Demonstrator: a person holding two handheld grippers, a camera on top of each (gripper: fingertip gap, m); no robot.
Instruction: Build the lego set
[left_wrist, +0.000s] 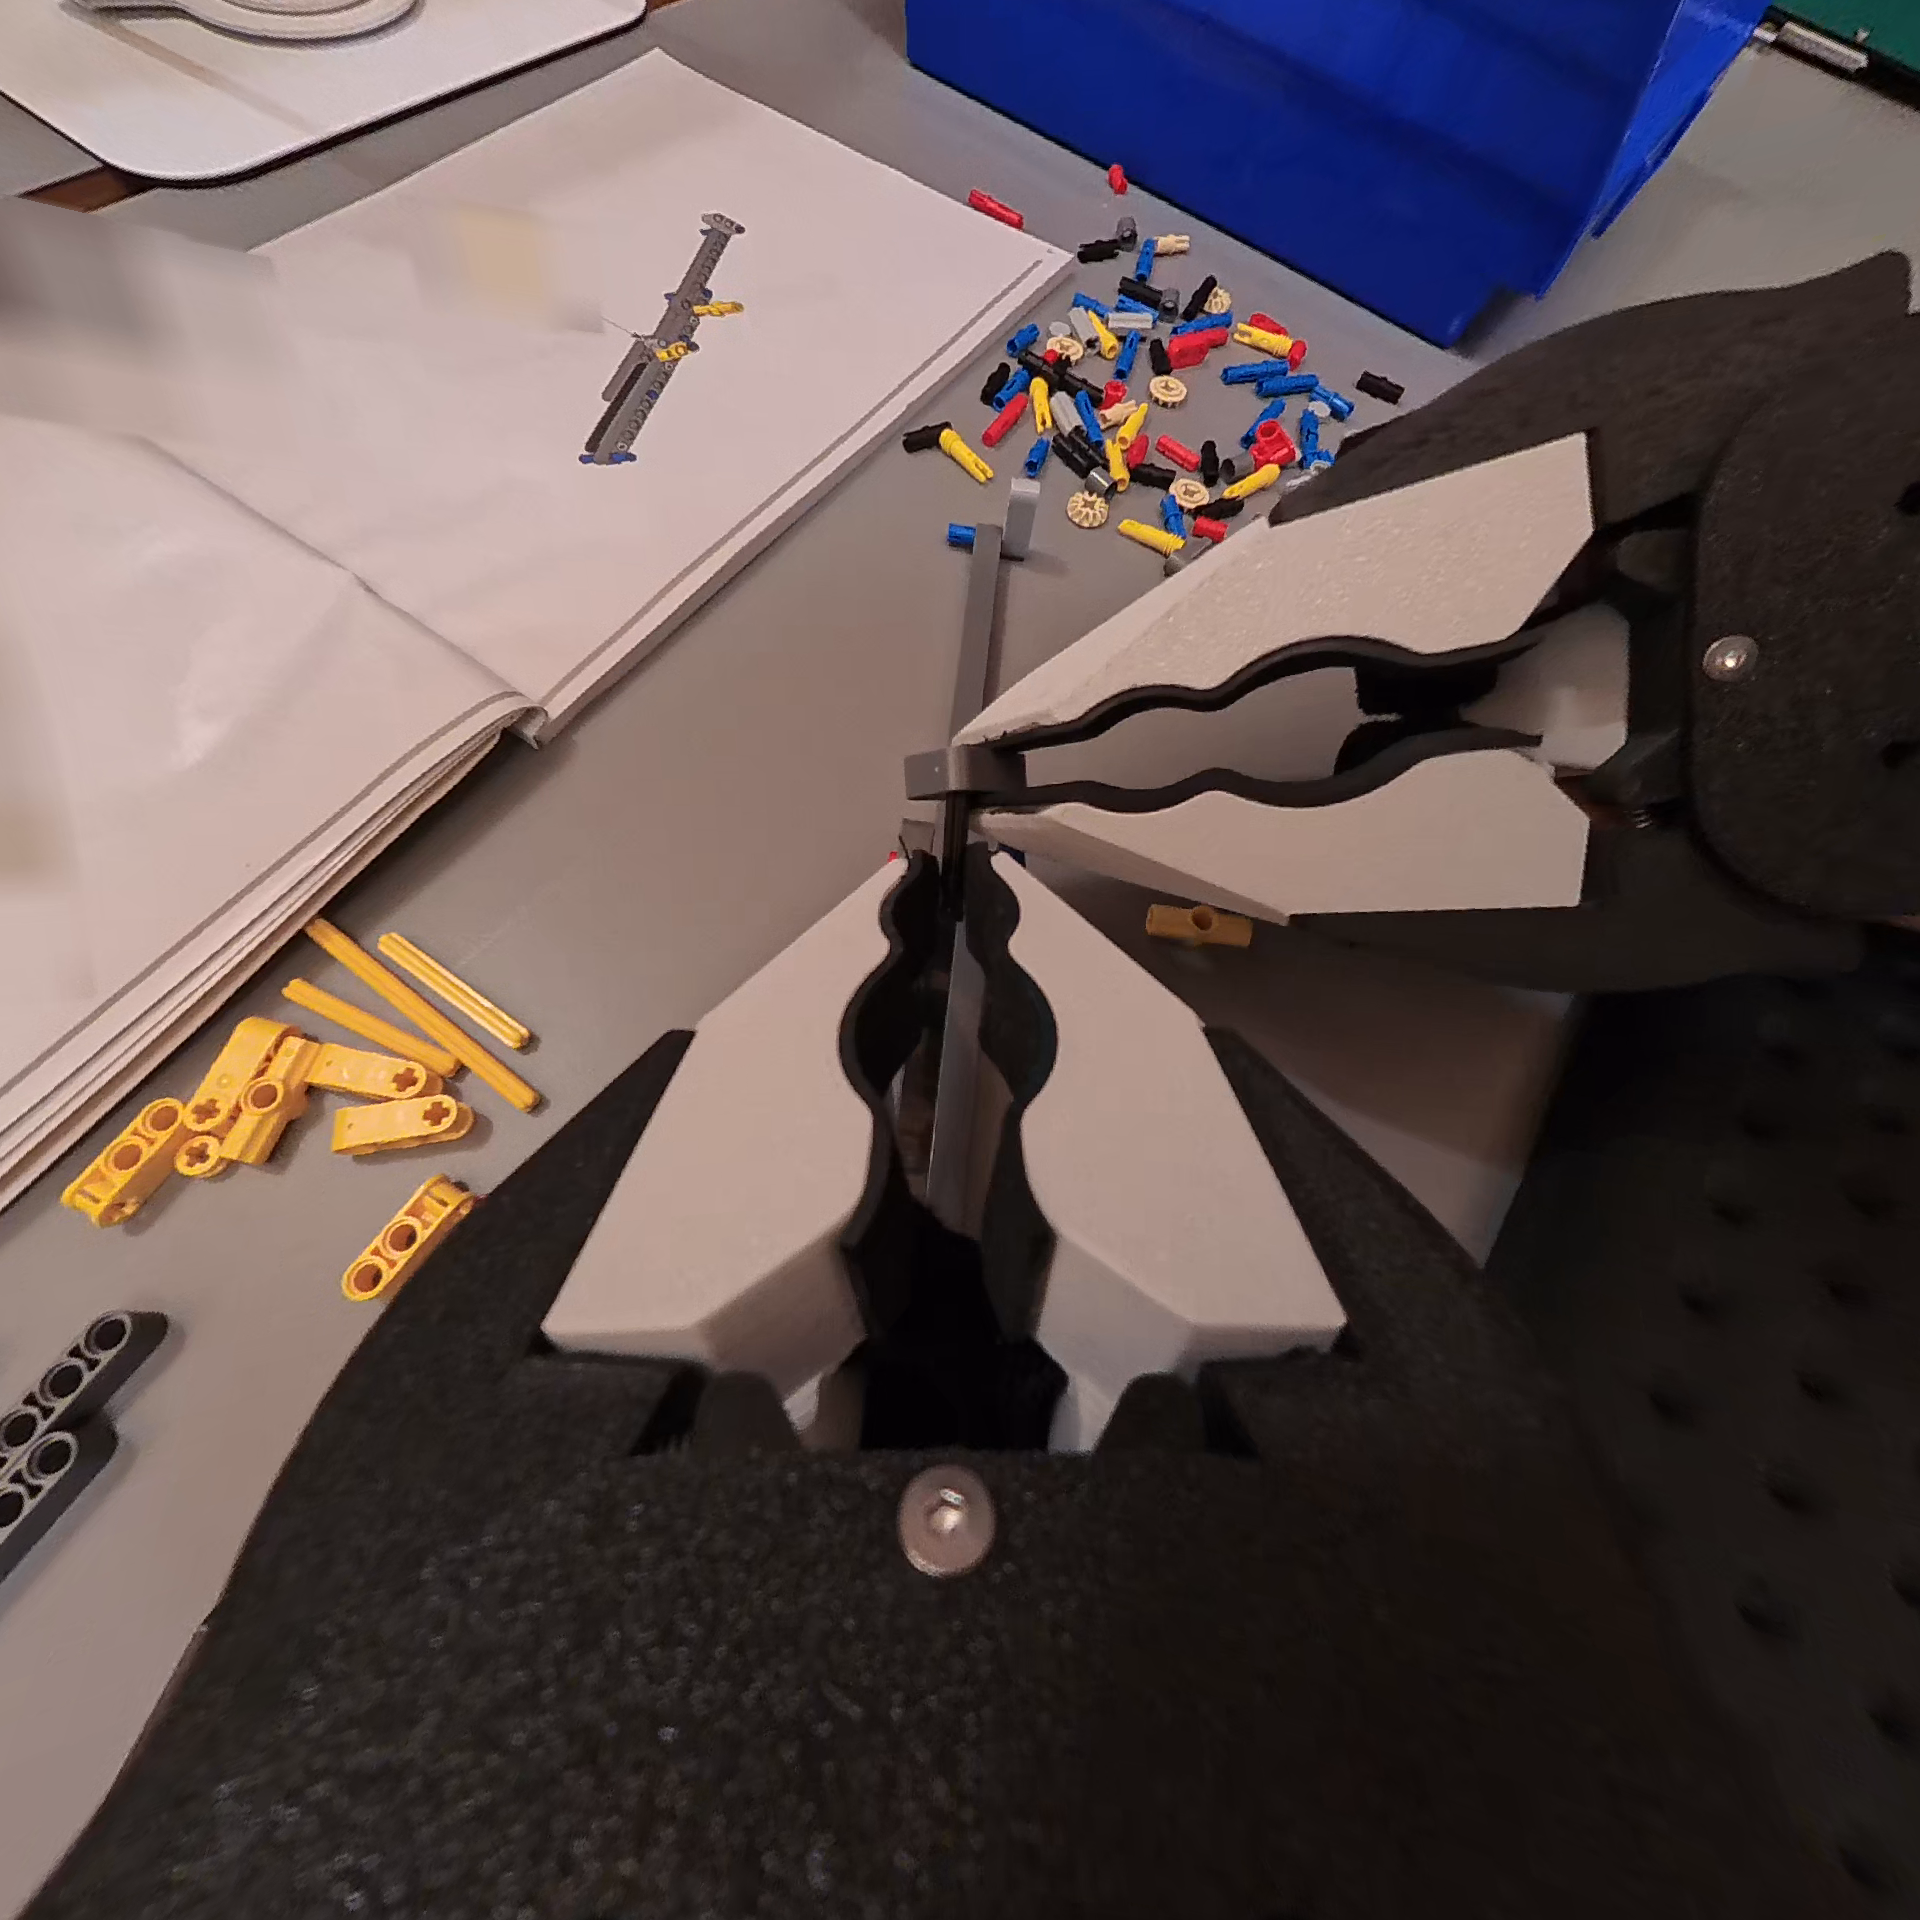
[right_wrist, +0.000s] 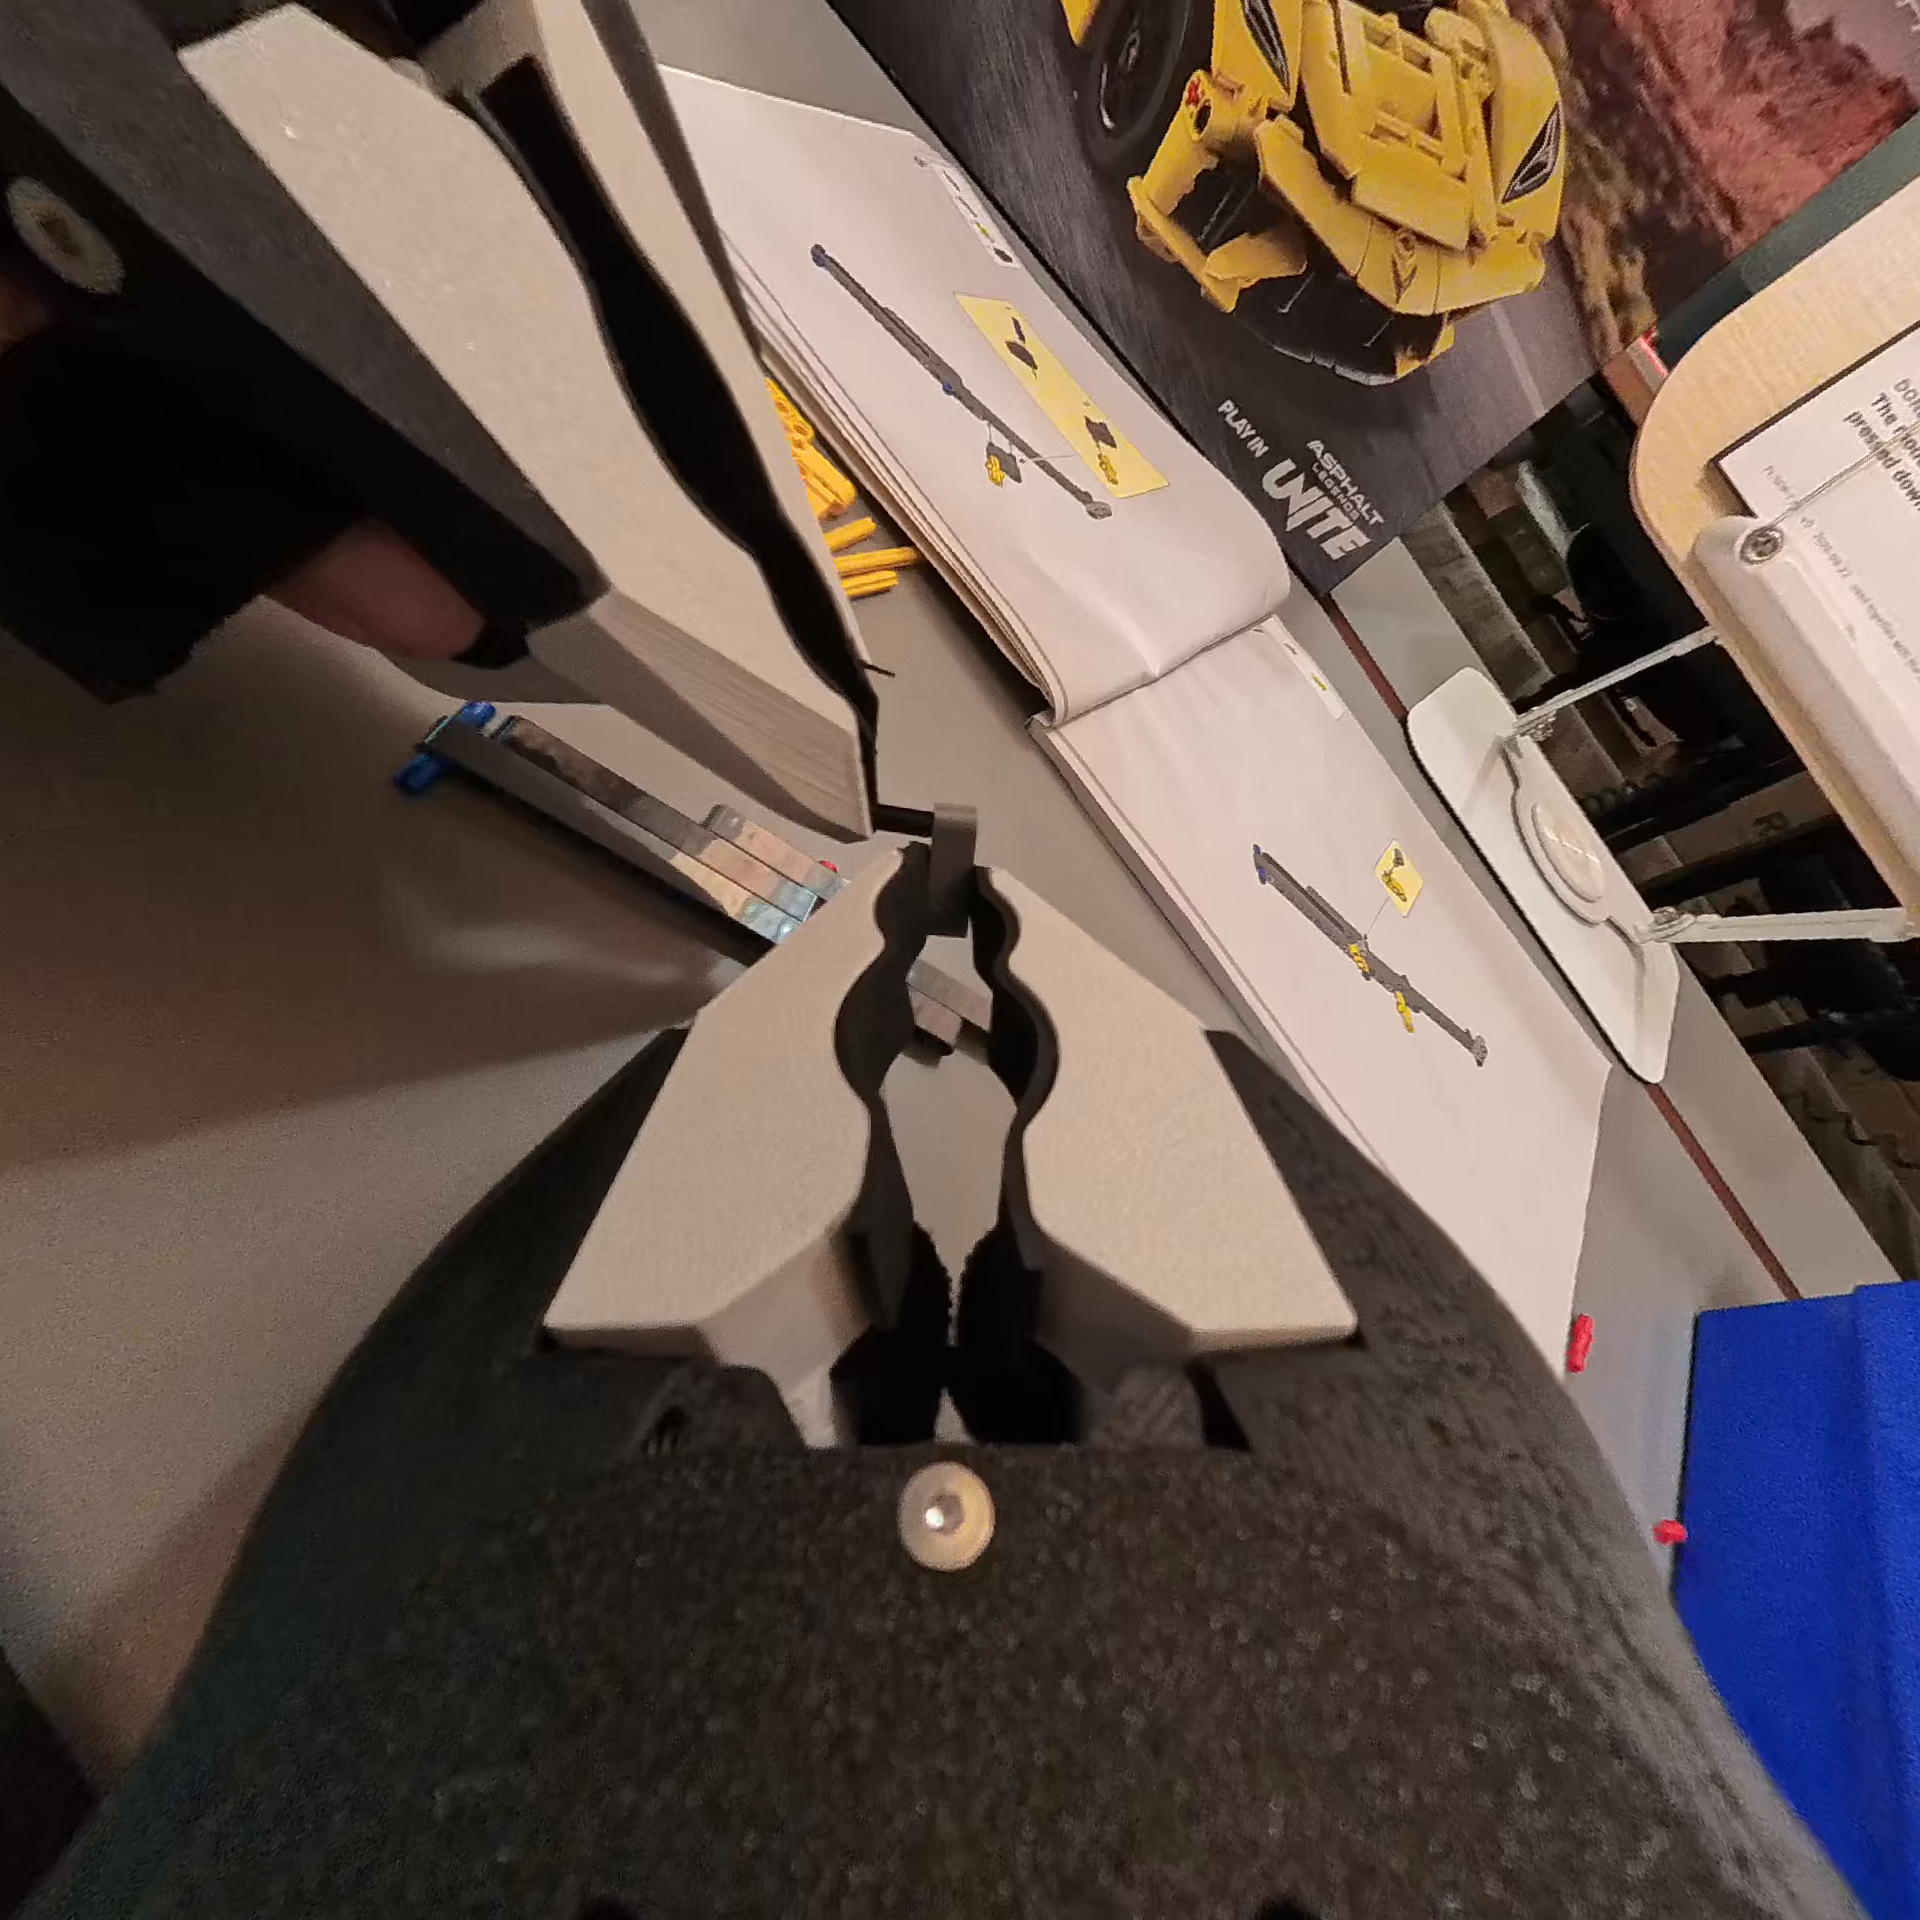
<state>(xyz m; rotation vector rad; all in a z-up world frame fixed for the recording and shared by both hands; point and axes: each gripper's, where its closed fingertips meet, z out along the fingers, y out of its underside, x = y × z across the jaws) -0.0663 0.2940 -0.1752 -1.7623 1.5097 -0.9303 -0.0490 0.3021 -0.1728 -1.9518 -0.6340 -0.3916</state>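
Observation:
My left gripper (left_wrist: 948, 868) is shut on a long grey beam assembly (left_wrist: 977, 644) that points away from it over the grey table. Blue pins sit at the assembly's far end (left_wrist: 961, 535). My right gripper (left_wrist: 966, 795) comes in from the right and is shut on a small dark grey piece (left_wrist: 930, 774), held against the beam just beyond the left fingertips. In the right wrist view the right gripper (right_wrist: 940, 883) pinches that piece (right_wrist: 954, 847). There the left gripper (right_wrist: 868, 790) reaches in from the upper left, with the beam (right_wrist: 623, 800) lying across behind it.
An open instruction booklet (left_wrist: 468, 468) lies to the left. A pile of small coloured pins (left_wrist: 1143, 395) lies ahead. Yellow connectors and axles (left_wrist: 312, 1101) and black beams (left_wrist: 52, 1403) lie at the left. A blue bin (left_wrist: 1299, 135) stands at the back. The set's box (right_wrist: 1351, 260) stands behind the booklet. My two grippers' fingertips are within a few centimetres of each other.

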